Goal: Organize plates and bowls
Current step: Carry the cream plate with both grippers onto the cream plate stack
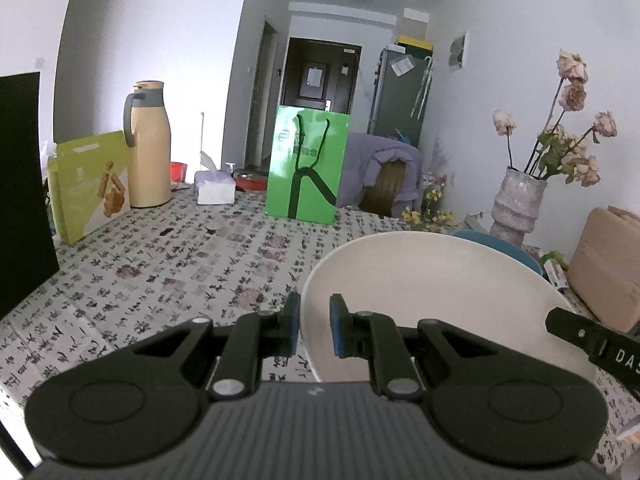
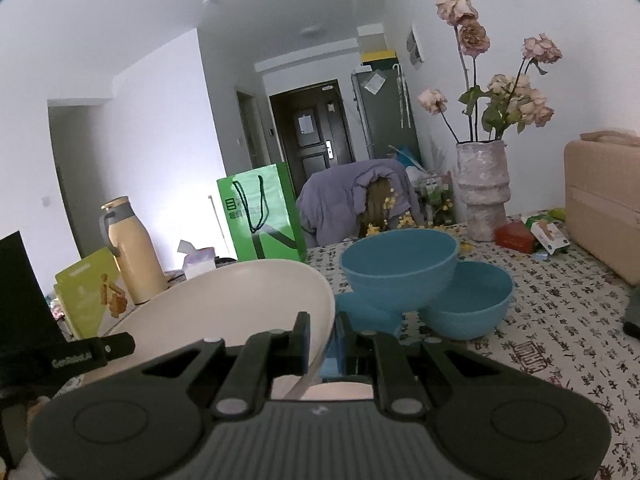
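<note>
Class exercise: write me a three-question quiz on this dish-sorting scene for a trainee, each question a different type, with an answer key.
1. True or false: both hand-held grippers grip the same white plate.
2. Multiple choice: the upper blue bowl is A) upside down, B) tilted, propped on the lower blue bowl, C) nested flat inside it.
3. Fill in: the dried flowers stand in a ___.

Key: 1 true: the left hand-held gripper and right hand-held gripper clamp opposite rims. 2 B. 3 vase.

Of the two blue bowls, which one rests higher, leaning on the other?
The left, farther blue bowl: it sits tilted on the rim of the lower right bowl, which stands on the tablecloth.
</note>
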A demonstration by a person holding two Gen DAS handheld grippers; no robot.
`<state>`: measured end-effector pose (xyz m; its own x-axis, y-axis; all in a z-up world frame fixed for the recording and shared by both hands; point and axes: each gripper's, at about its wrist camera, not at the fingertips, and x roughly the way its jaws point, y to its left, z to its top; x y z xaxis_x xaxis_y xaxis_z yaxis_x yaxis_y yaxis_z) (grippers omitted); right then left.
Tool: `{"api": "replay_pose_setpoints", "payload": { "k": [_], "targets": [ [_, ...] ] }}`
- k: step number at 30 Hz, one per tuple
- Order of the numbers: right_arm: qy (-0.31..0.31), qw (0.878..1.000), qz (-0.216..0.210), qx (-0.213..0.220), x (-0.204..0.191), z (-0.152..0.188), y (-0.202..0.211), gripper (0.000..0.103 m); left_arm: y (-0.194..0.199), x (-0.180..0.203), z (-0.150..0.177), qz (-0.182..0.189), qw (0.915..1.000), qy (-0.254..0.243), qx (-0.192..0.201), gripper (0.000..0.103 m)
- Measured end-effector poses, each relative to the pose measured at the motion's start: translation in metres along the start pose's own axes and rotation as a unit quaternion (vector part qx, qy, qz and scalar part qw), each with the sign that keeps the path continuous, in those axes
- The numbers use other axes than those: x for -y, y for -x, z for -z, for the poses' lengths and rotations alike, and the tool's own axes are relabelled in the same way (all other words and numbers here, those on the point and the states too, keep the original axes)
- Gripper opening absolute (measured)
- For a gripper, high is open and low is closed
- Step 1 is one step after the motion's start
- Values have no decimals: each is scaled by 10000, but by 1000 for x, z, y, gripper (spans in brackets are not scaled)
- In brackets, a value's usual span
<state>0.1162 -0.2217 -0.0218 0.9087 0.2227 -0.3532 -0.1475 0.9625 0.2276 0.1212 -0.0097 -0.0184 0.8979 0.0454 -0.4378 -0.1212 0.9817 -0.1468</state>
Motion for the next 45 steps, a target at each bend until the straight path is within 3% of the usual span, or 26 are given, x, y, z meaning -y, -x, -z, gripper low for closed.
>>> {"api": "replay_pose_setpoints", "payload": {
  "k": [25, 45],
  "targets": [
    [5, 9999, 153, -34, 24, 22, 4, 13, -10, 16, 29, 206, 9993, -162, -270, 15],
    [-73, 9990, 314, -299, 47, 42, -4, 13, -28, 36, 55, 213, 9972, -474, -541, 15]
  ]
}}
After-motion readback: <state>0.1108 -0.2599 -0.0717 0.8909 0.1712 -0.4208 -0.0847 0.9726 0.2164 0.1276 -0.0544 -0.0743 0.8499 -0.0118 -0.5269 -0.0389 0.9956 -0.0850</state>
